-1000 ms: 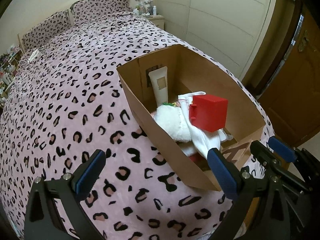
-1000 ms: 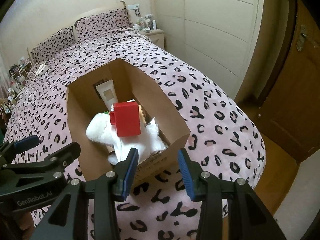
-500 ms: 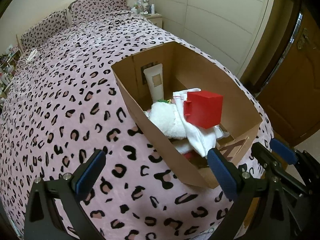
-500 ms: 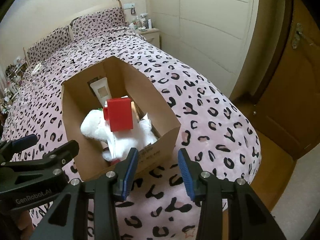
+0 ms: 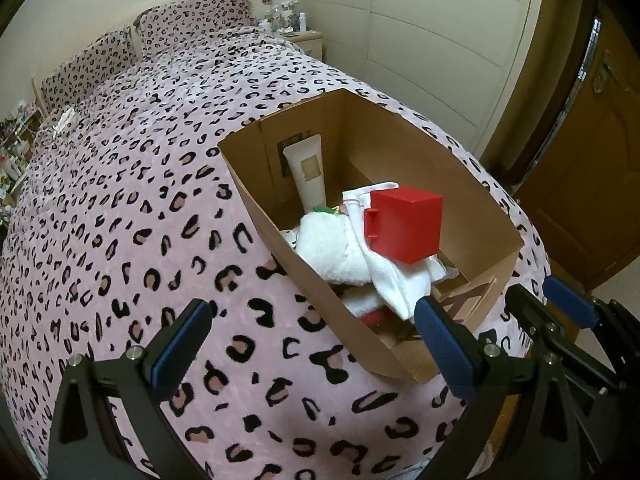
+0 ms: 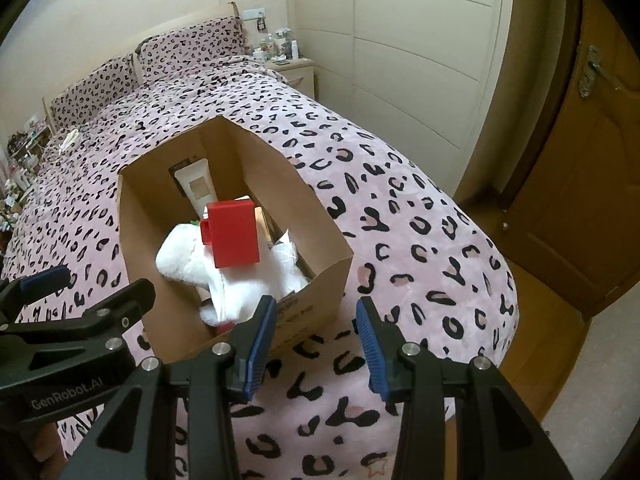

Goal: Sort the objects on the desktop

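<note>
Cardboard box (image 5: 460,184) is seen slightly further off than a second ago; left gripper (image 5: 312,344) and right gripper (image 6: 316,332) jaws apart, nothing held; sorting not begun

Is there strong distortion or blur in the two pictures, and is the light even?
Left wrist view: fisheye bends the bed and wardrobe lines, corners black, cardboard box sharp. Right wrist view: same bending, door curved, red box sharp; soft, even room light, no glare.
</note>
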Motion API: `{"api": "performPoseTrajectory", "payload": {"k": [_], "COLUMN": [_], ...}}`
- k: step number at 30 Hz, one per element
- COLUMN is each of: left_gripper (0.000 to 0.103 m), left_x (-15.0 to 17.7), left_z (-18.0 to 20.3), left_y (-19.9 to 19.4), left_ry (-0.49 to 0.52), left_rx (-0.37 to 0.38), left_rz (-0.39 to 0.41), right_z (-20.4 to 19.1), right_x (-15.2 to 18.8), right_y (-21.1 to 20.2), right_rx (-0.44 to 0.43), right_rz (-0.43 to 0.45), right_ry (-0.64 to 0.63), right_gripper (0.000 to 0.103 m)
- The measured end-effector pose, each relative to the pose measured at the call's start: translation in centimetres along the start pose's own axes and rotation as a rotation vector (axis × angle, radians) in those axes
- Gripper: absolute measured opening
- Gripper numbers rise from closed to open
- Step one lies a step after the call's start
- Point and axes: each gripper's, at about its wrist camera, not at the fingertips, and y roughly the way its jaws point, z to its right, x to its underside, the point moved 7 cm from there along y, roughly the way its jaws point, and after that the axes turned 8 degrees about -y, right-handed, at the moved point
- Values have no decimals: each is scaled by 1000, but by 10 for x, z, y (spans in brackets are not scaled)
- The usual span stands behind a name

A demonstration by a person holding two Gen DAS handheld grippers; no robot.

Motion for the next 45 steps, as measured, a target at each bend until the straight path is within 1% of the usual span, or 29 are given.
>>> {"api": "performPoseTrajectory", "payload": {"k": [20,25,29,37,45], "left_gripper": [102,102,102,103,103], "left_x": [0,-1,0,-1,-3], "left_z": [2,4,4,4,1], "left_y": [-2,-1,1,0,0], "left_ry": [6,-1,-10,7,3], "left_rx": [-3,9,33,33,32], "left_rz": [15,13,-1,30,49], "right_z": [2,3,3,5,3], "right_x": [0,-1,-1,-2,-3], "right_y": [-1,-2,-3,-1,-1], "right_rx": [4,6,8,12,9], "right_rz": [4,10,11,7,12], "right_ry": [3,4,5,-1,-5], "right_gripper": [42,42,42,42,42]}}
